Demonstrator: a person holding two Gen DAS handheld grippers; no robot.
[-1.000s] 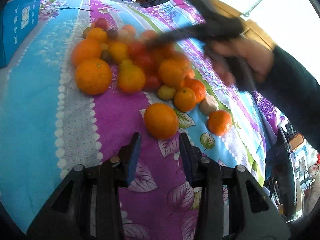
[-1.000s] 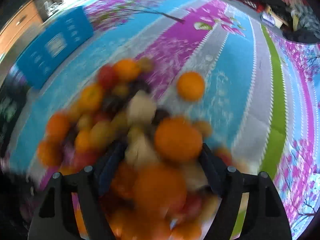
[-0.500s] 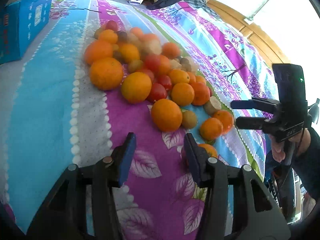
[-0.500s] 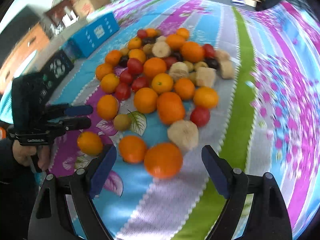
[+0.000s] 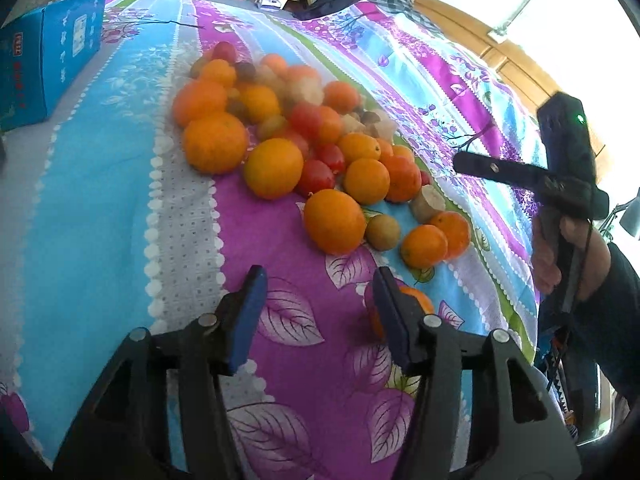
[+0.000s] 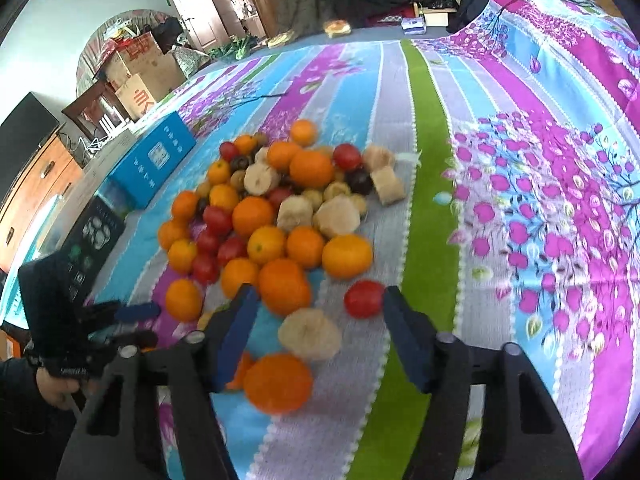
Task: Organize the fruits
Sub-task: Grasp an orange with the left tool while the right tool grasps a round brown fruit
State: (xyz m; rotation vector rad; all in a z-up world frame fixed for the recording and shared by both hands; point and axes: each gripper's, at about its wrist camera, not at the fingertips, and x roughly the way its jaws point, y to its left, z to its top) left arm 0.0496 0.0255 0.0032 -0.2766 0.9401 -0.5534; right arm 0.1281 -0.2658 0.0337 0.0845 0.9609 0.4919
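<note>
While the fruit pile [image 6: 276, 216] is spread over the striped floral bedcover [image 6: 432, 184], both claws are held above its near edge. The left gripper [image 5: 316, 300] is seen opening, its blue pads over bare purple cloth with nothing between them; one orange [image 5: 416, 304] lies just right of the right-hand pad. The right gripper [image 6: 316, 320] is seen closing but not yet clenched: a pale peeled chunk [image 6: 310, 334] and a blurred orange [image 6: 278, 382] lie between its pads, untouched, with a red tomato [image 6: 364, 299] just inside the right pad. A blue box [image 6: 154, 160] is set to the far left of the pile.
</note>
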